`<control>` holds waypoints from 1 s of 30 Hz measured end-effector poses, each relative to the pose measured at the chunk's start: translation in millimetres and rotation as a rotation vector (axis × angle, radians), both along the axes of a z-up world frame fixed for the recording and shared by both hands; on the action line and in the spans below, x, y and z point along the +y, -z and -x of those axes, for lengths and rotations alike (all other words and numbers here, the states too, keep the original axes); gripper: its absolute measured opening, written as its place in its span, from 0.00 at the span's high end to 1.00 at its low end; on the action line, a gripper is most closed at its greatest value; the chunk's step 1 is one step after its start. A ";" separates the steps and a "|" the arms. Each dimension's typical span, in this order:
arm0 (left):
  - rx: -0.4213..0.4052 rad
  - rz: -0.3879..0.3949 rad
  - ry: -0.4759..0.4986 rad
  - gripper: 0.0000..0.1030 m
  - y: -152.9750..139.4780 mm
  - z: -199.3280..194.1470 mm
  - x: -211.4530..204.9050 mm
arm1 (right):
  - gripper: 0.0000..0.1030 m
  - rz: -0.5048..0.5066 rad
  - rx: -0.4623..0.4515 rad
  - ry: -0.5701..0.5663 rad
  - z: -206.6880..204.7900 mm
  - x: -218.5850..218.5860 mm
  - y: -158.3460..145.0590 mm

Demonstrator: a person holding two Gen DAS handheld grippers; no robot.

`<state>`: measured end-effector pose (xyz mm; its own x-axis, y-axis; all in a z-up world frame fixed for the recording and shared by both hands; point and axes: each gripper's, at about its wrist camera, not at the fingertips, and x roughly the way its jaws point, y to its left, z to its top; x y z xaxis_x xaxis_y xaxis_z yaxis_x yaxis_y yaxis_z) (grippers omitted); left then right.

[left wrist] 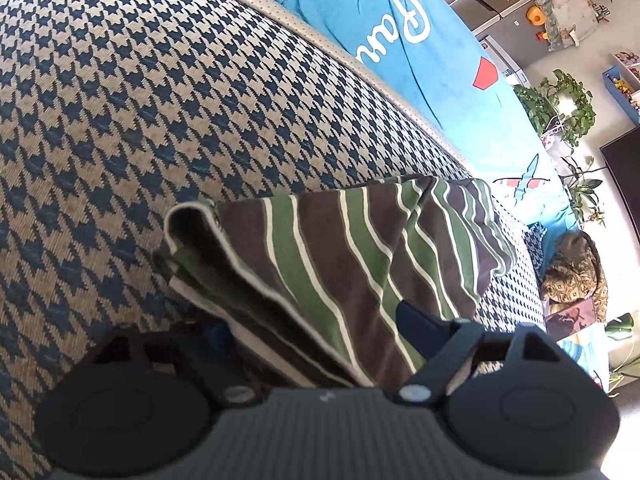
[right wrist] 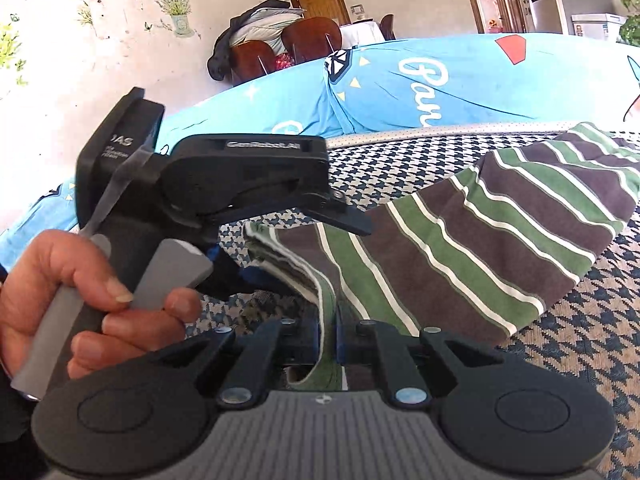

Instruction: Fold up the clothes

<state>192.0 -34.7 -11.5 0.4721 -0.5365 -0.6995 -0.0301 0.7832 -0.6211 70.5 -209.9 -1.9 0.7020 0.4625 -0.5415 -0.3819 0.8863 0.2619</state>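
The striped garment (right wrist: 460, 240), banded in brown, green and white, lies on the houndstooth cushion (left wrist: 120, 120) of a sofa, already doubled into several layers, with a stacked edge showing at its near left corner. It looks like soft, light knit cloth: it sags, holds shallow creases and should drape wherever it is not supported, so a pinch through one layer would probably peel the stack apart. The better hold, by this judgement, is through the full thickness at a folded edge or corner, with the two grips well apart so the span between them stays taut. The right gripper (right wrist: 328, 336) has its fingers drawn narrow on a fold of the green cloth, which stands up between the blue pads. The left gripper (left wrist: 316, 336) sits at the near edge of the bundle with cloth lying across its mouth; one dark finger (left wrist: 420, 320) shows over the fabric, the other is buried, so whether it is clamped or merely resting there cannot be told. The right wrist view alone shows the person's hand (right wrist: 80, 300) around the left tool's grey handle, that tool's side profile, and the far half of the garment humped toward the right. The left wrist view alone shows the layered edge from above and how the blue printed cover (left wrist: 400, 40) lies beyond the cushion.
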 end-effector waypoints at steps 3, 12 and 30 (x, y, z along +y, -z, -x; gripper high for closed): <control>-0.006 -0.018 0.016 0.47 0.1 -2.1 -6.7 | 0.91 -0.003 0.007 0.001 1.7 -2.1 0.0; -0.081 -0.084 -0.021 0.85 2.7 14.7 -1.2 | 0.91 -0.022 0.028 -0.032 2.3 0.3 0.5; -0.183 -0.235 -0.036 0.85 -24.5 33.2 48.7 | 0.91 -0.098 0.042 -0.106 0.5 33.3 -8.2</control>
